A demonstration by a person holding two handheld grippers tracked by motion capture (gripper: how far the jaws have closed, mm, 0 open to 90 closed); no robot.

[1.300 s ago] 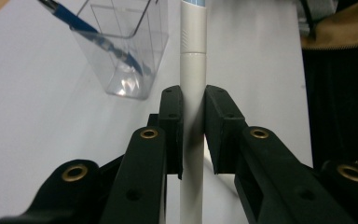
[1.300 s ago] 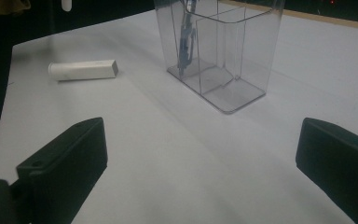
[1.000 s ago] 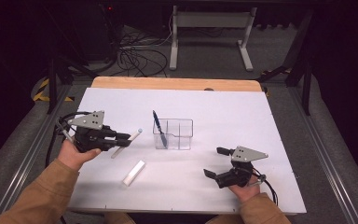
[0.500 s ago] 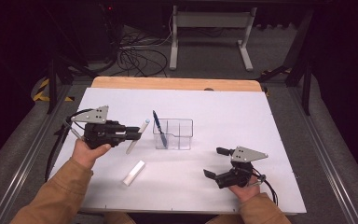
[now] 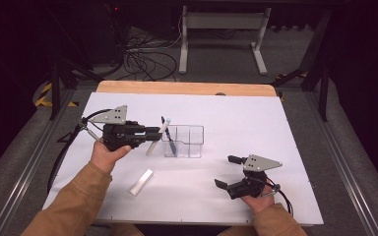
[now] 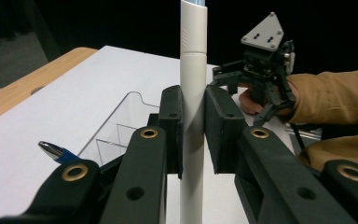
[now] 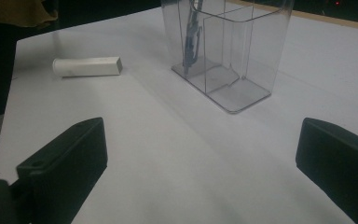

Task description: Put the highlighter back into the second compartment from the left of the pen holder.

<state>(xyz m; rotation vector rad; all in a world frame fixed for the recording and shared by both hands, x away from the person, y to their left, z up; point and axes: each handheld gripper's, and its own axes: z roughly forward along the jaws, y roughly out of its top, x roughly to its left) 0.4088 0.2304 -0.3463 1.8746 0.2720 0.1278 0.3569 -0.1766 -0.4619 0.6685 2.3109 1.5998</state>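
White sheet (image 5: pixel 275 128) covers table, wood edge (image 5: pixel 187 88) at 12 o'clock; dark room, cables (image 5: pixel 142 56) on floor behind. L gripper (image 5: pixel 153 132) clamps white pen (image 5: pixel 156 139), tilted, just at 9 o'clock of clear box (image 5: pixel 191 141). R gripper (image 5: pixel 225 172) jaws apart, holding nothing, at 5 o'clock. Cap (image 5: pixel 141 182) at 7.

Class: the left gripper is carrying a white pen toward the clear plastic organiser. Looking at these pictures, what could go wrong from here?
1. The long white pen is clamped near its middle by the left gripper, so it could pivot or slip in the fingers.
2. Its lower end could catch the rim of the clear plastic organiser and tip it.
3. The blue pen already leans in the nearest compartment and might block entry.
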